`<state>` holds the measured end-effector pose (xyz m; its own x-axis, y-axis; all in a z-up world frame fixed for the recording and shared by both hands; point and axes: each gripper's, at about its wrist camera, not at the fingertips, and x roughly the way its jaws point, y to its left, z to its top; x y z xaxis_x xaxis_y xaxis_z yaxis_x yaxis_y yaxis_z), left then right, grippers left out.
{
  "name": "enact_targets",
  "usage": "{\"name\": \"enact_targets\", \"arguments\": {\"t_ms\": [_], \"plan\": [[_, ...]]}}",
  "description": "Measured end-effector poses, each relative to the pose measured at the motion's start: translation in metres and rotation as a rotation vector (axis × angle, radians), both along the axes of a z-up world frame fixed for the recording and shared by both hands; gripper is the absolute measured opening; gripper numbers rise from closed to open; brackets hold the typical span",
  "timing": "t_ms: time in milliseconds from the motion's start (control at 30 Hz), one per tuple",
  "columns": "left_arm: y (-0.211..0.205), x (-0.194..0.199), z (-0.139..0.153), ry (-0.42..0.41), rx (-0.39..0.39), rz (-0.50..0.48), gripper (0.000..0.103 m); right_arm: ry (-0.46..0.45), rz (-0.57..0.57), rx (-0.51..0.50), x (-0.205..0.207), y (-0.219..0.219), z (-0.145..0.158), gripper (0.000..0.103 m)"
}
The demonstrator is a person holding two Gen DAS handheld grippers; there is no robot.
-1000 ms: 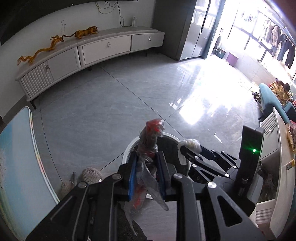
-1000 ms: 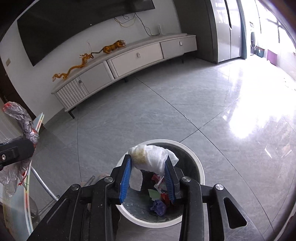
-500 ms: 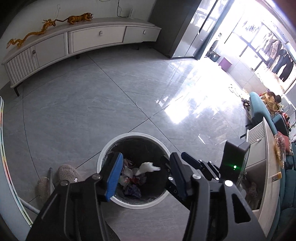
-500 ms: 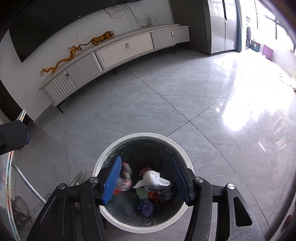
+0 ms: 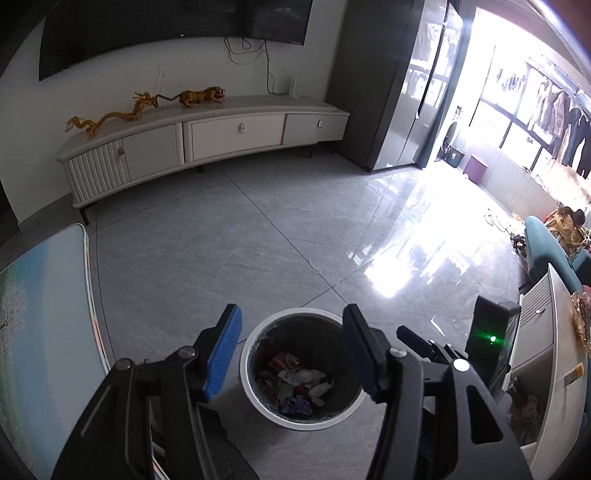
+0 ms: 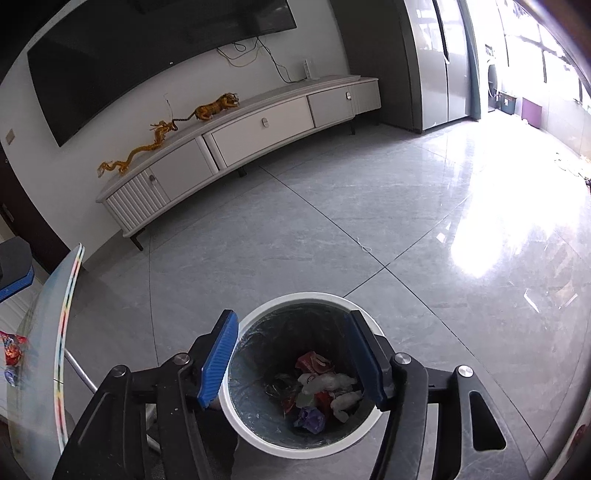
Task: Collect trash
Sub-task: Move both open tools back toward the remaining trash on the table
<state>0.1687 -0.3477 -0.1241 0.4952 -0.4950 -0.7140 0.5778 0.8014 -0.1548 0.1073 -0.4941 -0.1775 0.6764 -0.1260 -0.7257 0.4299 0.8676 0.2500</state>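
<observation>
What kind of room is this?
Most likely a living room at home: a big wall TV hangs above a long low cabinet, with a glossy tiled floor and a waste bin nearby.

a home living room: wall tv [image 5: 173, 33] over a long low cabinet [image 5: 207, 136], tiled floor [image 5: 258, 243], laundry [image 5: 561, 107] by the window

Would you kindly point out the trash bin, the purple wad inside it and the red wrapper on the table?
trash bin [image 6: 258, 437]: right wrist view, white rim.
purple wad [image 6: 311, 419]: right wrist view, its middle.
red wrapper [image 6: 13, 350]: right wrist view, its middle.
</observation>
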Motion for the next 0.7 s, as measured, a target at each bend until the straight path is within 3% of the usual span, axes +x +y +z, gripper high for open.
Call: {"name": "enact_targets", "arguments": {"t_ms": [333, 467, 700], "plan": [[0.032, -0.041, 0.035, -0.155, -0.01, 0.079, 0.059, -0.095, 0.044, -0.063, -0.013, 0.029, 0.048, 0.059], [0.052, -0.051, 0.049, -0.204, -0.015, 0.117, 0.069, -0.136, 0.068, -0.078, -0.017, 0.043, 0.066, 0.06], [0.087, -0.065, 0.07, -0.279, -0.025, 0.19, 0.07, -0.187, 0.117, -0.105, -0.021, 0.069, 0.088, 0.061]]}}
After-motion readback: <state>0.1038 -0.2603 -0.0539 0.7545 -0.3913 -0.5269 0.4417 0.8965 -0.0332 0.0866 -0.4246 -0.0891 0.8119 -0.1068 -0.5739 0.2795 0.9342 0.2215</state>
